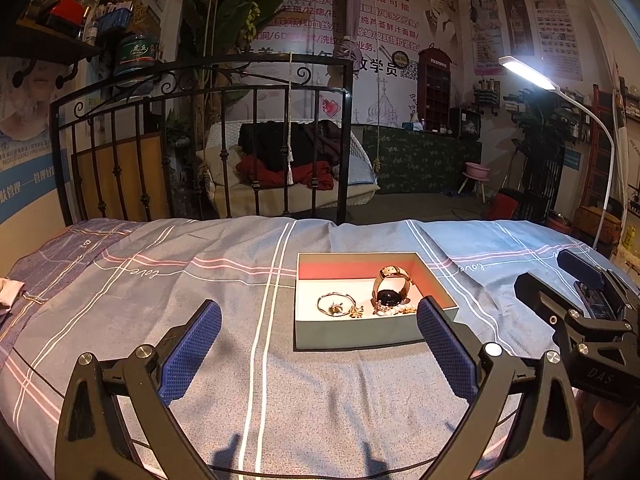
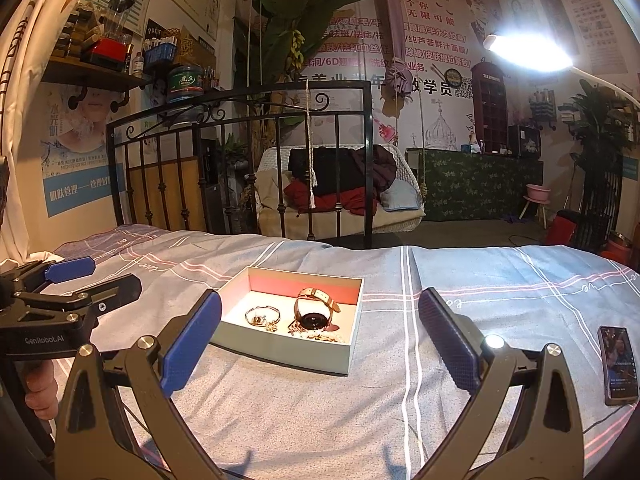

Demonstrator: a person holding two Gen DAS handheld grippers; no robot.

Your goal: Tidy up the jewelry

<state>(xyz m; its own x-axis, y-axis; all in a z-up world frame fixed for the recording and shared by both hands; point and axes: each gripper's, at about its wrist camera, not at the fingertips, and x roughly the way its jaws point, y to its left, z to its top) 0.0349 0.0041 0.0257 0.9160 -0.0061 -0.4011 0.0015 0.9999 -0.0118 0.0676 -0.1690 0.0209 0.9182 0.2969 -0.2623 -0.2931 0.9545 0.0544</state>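
An open box (image 1: 356, 334) with a pink inner wall and white floor lies on the bed. In it stand a watch (image 1: 390, 286) with a gold strap, a thin bangle (image 1: 336, 303) and small gold pieces (image 1: 394, 311). The box (image 2: 280, 354), watch (image 2: 314, 314) and bangle (image 2: 262, 314) also show in the right wrist view. My left gripper (image 1: 320, 338) is open and empty, just short of the box. My right gripper (image 2: 320, 338) is open and empty, near the box's front right. Each gripper shows at the edge of the other's view.
The bed carries a grey-blue plaid sheet (image 1: 240, 360). A phone (image 2: 618, 364) with a lit screen lies on the sheet at the right. A black iron bed frame (image 1: 200, 140) stands behind. A white lamp (image 1: 528, 72) shines from the right.
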